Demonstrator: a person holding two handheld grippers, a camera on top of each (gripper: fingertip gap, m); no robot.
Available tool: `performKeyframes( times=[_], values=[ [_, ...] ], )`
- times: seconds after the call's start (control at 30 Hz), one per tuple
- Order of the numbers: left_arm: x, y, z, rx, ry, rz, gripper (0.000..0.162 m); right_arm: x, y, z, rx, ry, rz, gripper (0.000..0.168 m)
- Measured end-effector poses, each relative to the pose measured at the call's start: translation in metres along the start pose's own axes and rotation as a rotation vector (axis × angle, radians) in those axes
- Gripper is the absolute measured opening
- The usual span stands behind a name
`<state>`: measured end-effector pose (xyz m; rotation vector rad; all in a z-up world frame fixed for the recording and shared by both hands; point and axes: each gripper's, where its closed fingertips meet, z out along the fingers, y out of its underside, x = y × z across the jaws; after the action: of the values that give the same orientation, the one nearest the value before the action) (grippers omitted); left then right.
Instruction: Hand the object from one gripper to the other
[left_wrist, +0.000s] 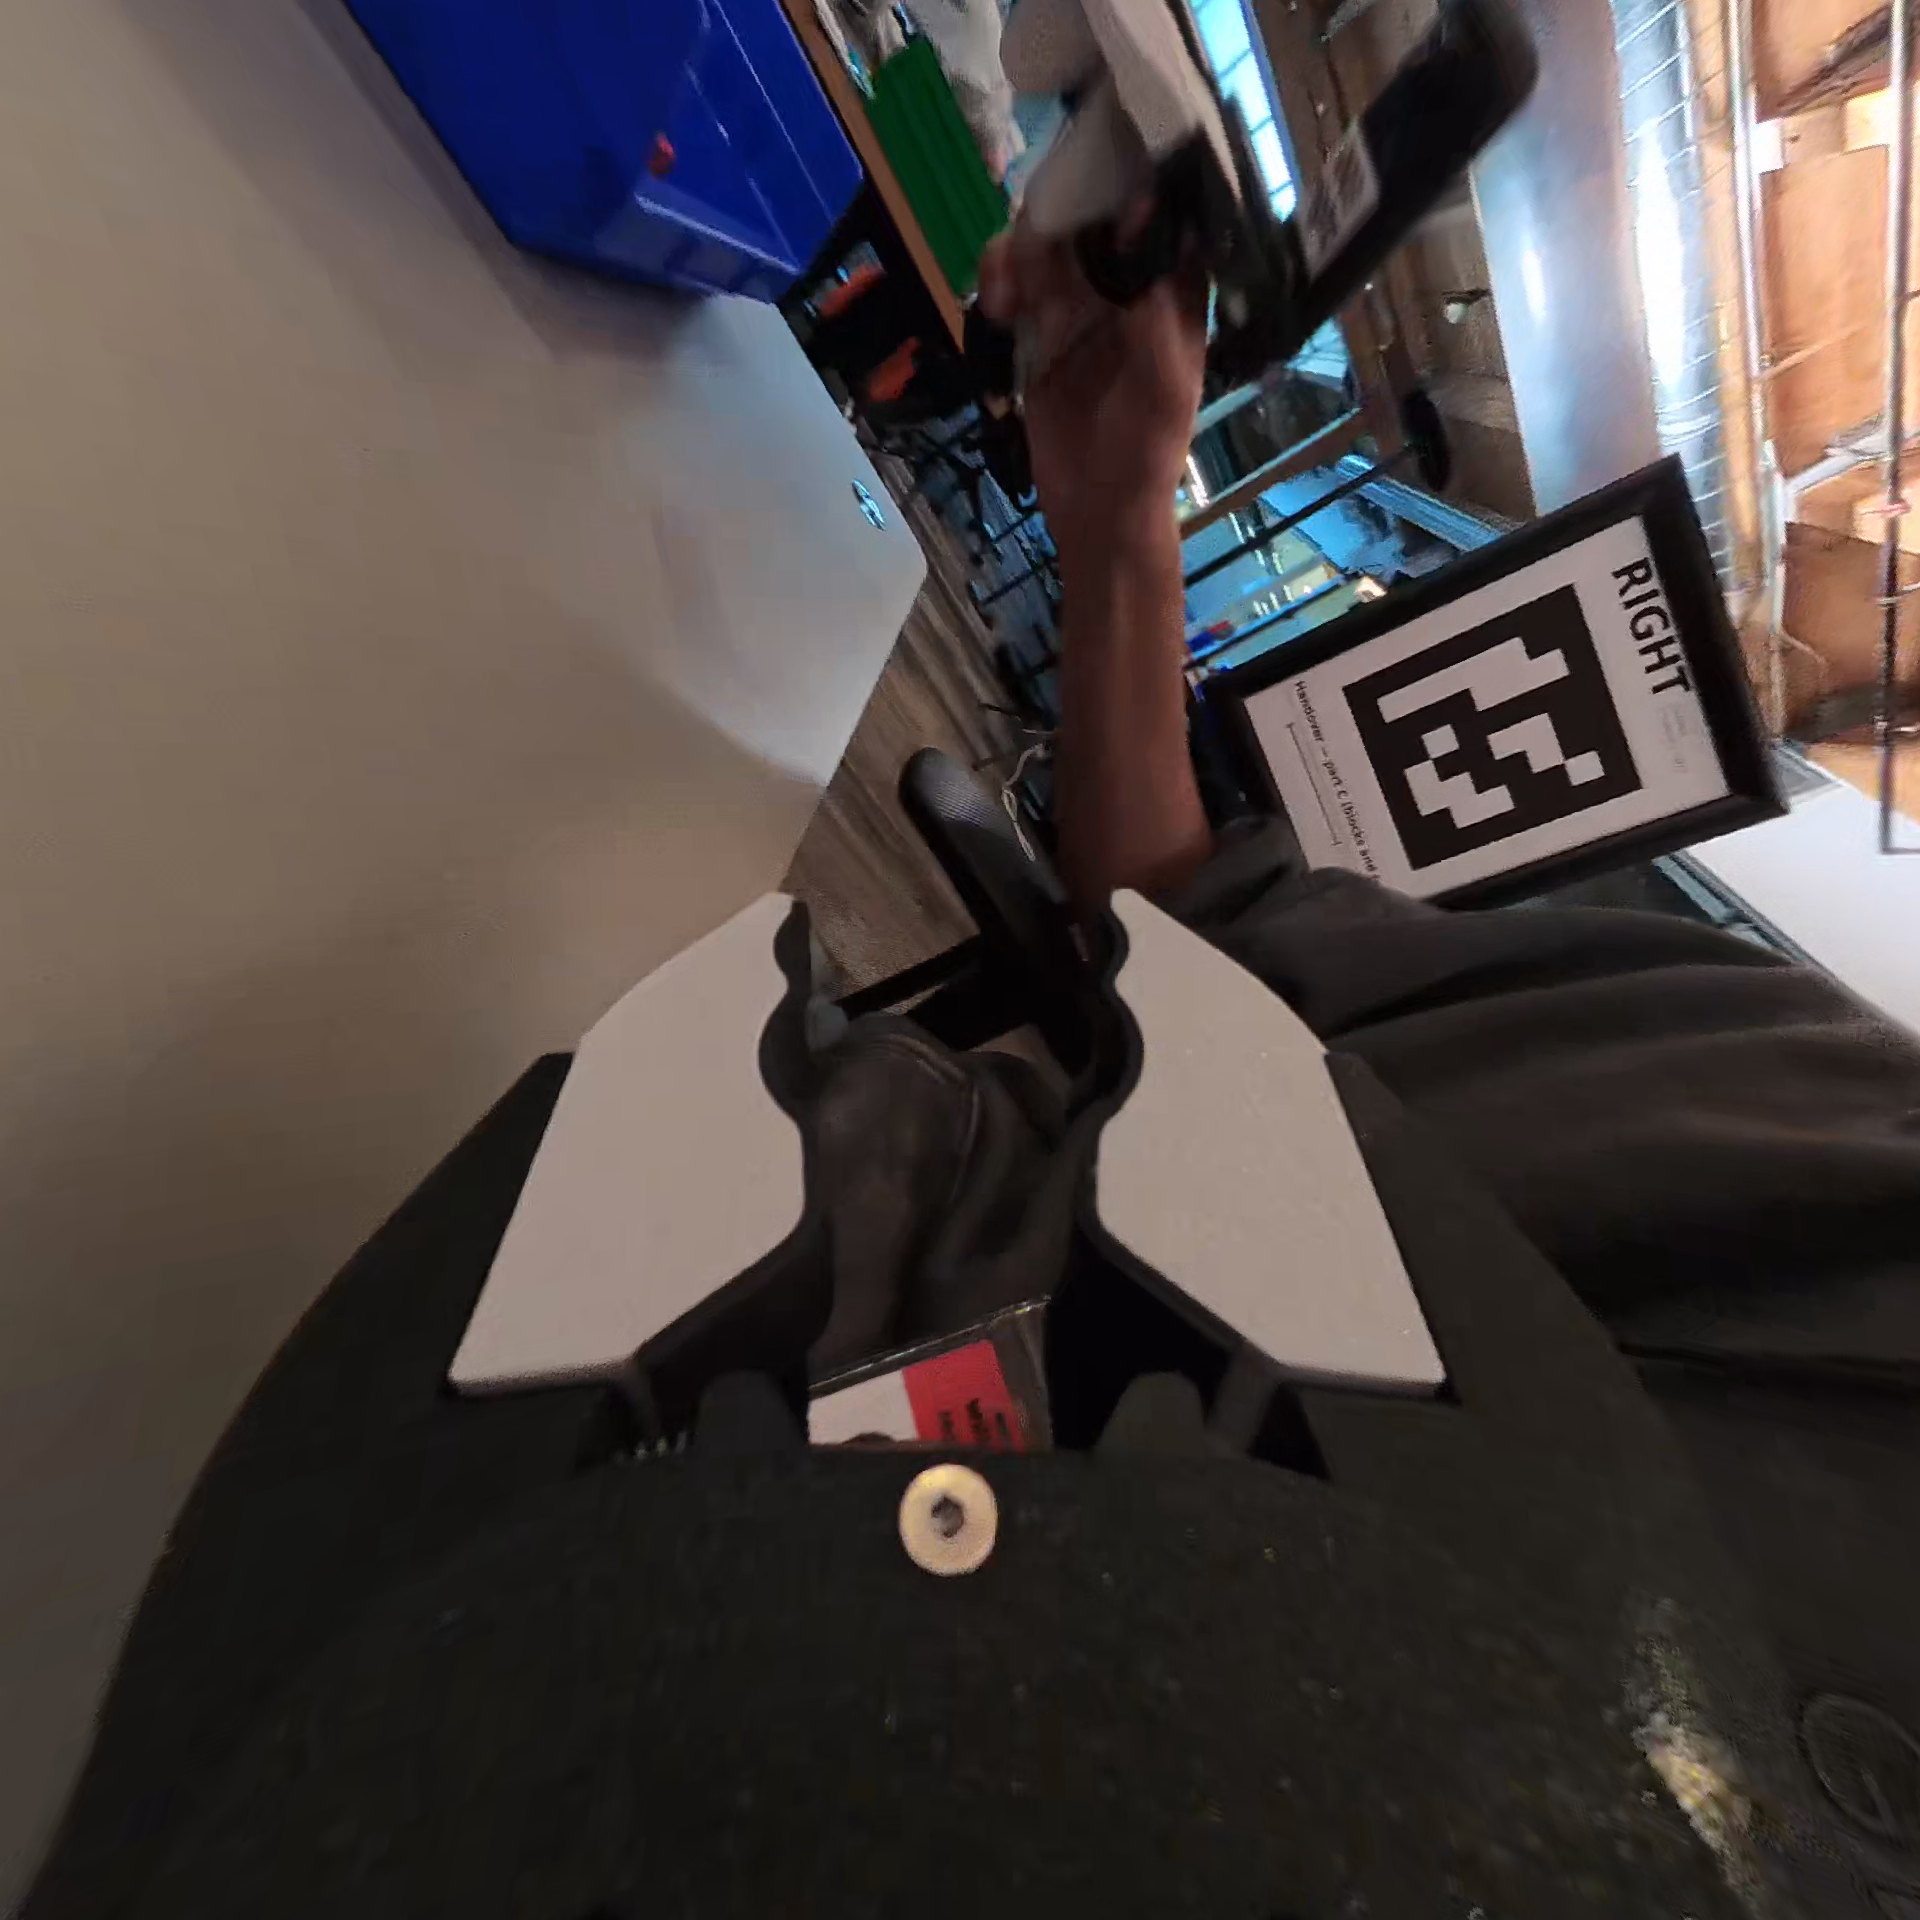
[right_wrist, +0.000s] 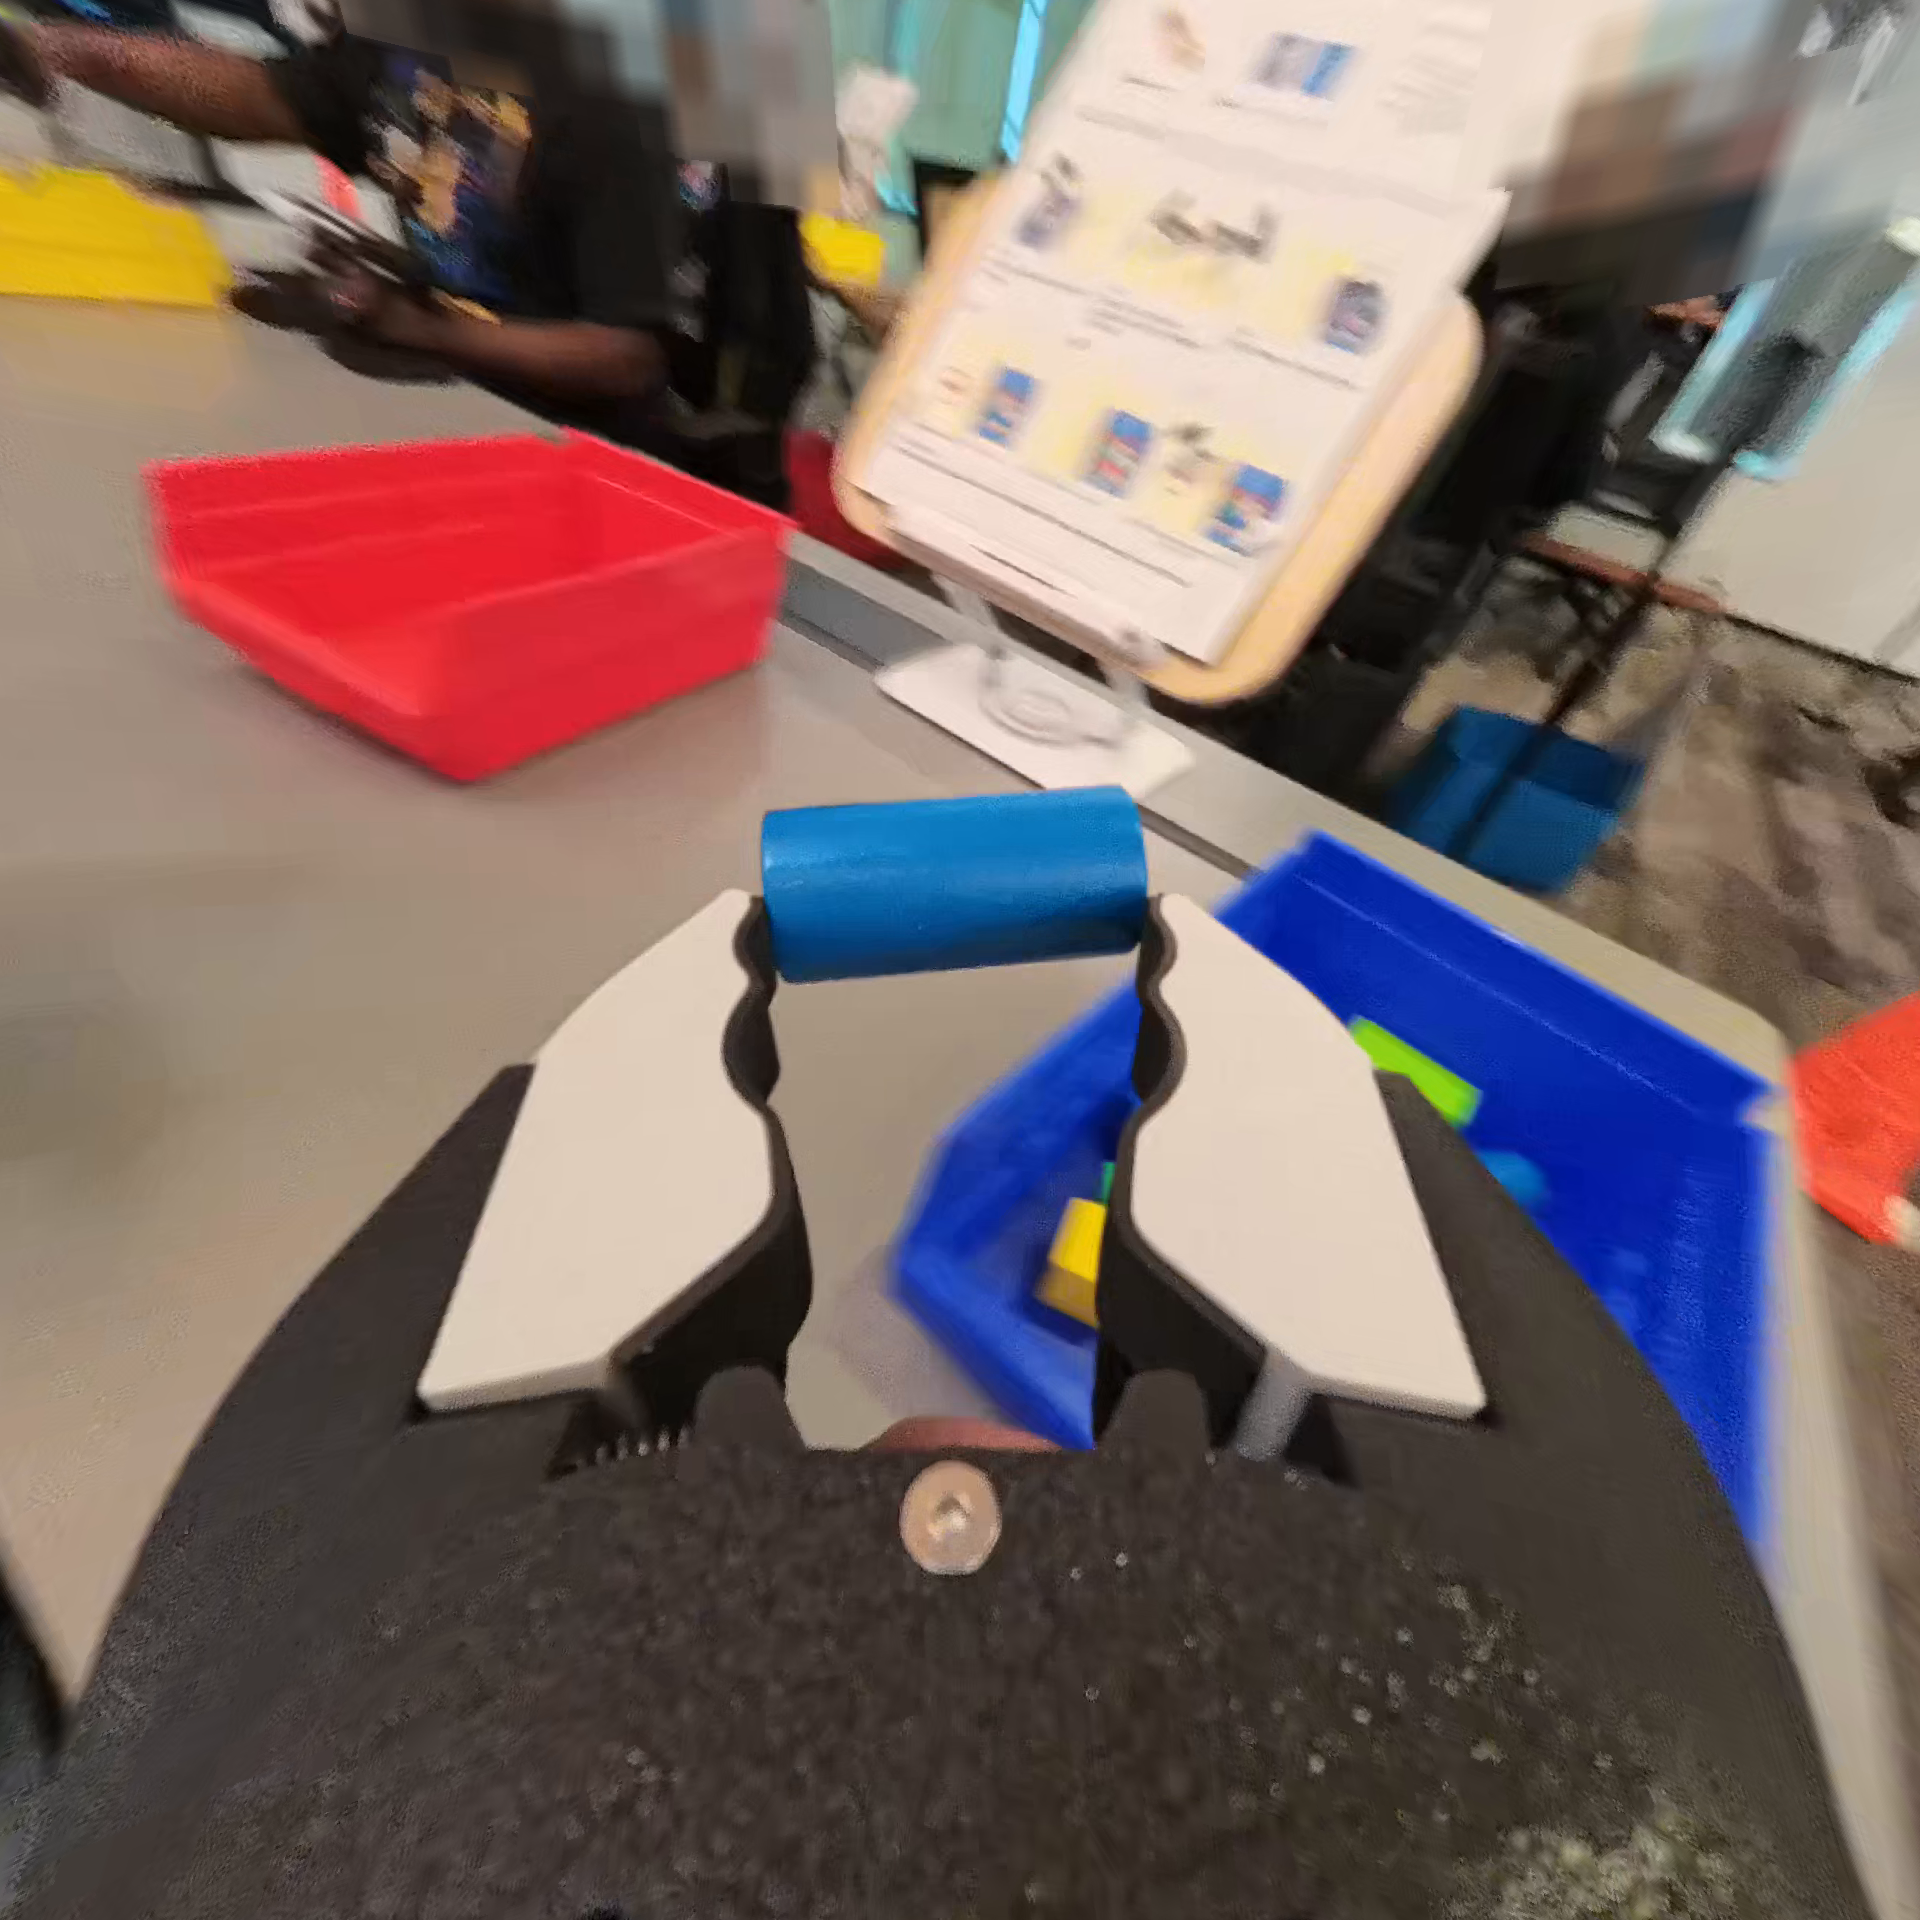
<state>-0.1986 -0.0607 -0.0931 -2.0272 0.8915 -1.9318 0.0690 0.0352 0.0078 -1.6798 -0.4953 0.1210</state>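
In the right wrist view, the blue cylinder (right_wrist: 951, 896) is clamped at the fingertips of the right tool (right_wrist: 951, 940), its long axis lying crosswise from one finger to the other, above the grey worktop (right_wrist: 312, 935) and just before the blue bin (right_wrist: 1507, 1039). The left tool (left_wrist: 951, 997) is seen part-open and empty, tipped sideways toward the person's dark clothing. The cylinder is hidden from the left view, so the gap between tools cannot be judged; motion blur softens the far red bin (right_wrist: 468, 592).
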Motion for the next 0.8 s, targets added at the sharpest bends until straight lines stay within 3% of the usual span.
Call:
performKeyframes(
  times=[0.13,0.3,0.4,0.57,0.8],
  values=[
    [-0.006,-0.012,-0.016,0.047,-0.062,0.043,0.049,0.116,0.017,0.040,-0.199,0.182,0.020,0.067],
    [-0.009,-0.010,-0.017,0.033,-0.080,0.054,0.049,0.190,0.096,0.093,-0.572,0.230,0.264,0.067],
    [-0.008,-0.008,-0.015,0.024,-0.060,0.033,0.048,0.195,0.146,0.102,-0.835,0.209,0.377,0.068],
    [-0.011,-0.007,-0.018,0.019,-0.053,0.012,0.048,0.162,0.183,0.098,-1.129,0.089,0.433,0.067],
    [-0.011,-0.005,-0.015,-0.009,-0.058,0.021,0.048,0.164,0.184,0.112,-1.239,0.134,0.306,0.068]
  ],
)
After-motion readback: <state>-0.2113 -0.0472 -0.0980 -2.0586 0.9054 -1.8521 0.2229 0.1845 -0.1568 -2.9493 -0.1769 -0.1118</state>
